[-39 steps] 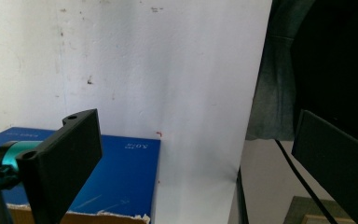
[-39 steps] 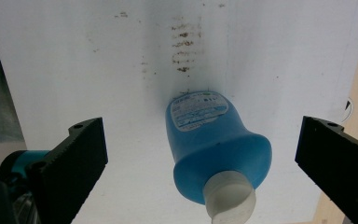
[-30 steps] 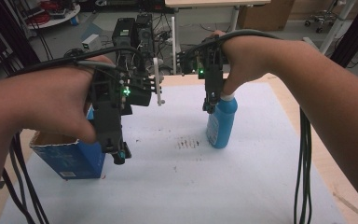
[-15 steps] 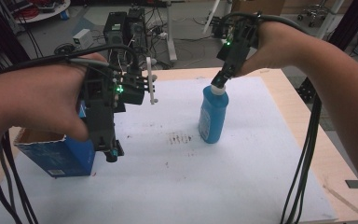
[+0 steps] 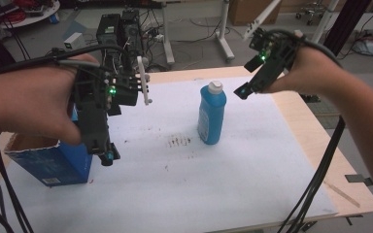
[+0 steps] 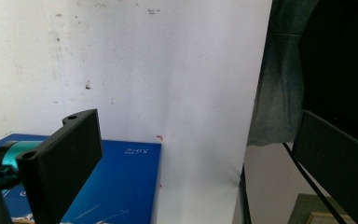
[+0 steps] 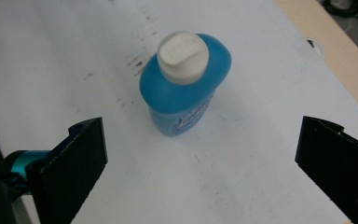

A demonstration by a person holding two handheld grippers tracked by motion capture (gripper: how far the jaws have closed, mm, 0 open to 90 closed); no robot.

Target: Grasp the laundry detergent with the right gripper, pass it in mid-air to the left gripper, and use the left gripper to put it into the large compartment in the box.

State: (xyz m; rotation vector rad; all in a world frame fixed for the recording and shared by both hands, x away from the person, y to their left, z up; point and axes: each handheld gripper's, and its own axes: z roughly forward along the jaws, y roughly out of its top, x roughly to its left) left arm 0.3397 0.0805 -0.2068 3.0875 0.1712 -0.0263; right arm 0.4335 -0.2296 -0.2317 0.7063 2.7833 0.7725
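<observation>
A blue bottle [image 5: 211,115] with a white cap [image 5: 215,87] is standing upright on the white sheet [image 5: 223,174] that is covering the desk [image 5: 315,141], a little behind the sheet's middle and just behind a patch of dark smudges [image 5: 177,141]. It is being touched by nothing.

The right gripper [image 5: 243,91] is being held in the air to the right of the cap, close to it but apart from it, tilted down toward the bottle. In the right gripper view its jaws are being held wide apart, and the bottle [image 7: 182,88] is being seen from above between them, farther off, with bare sheet on both sides.

The left gripper [image 5: 108,156] is being held pointing down at the left of the desk, just beside the near right corner of a blue cardboard box [image 5: 48,162] whose top is standing open. In the left gripper view the jaws are being held wide, nothing is being gripped between them, and the blue face of the box [image 6: 116,186] is lying behind the left jaw, with white sheet across the rest of the gap. Whether the gripper is touching the box cannot be told.

The box and the bottle are being kept well apart, with the stained stretch of sheet between them.
</observation>
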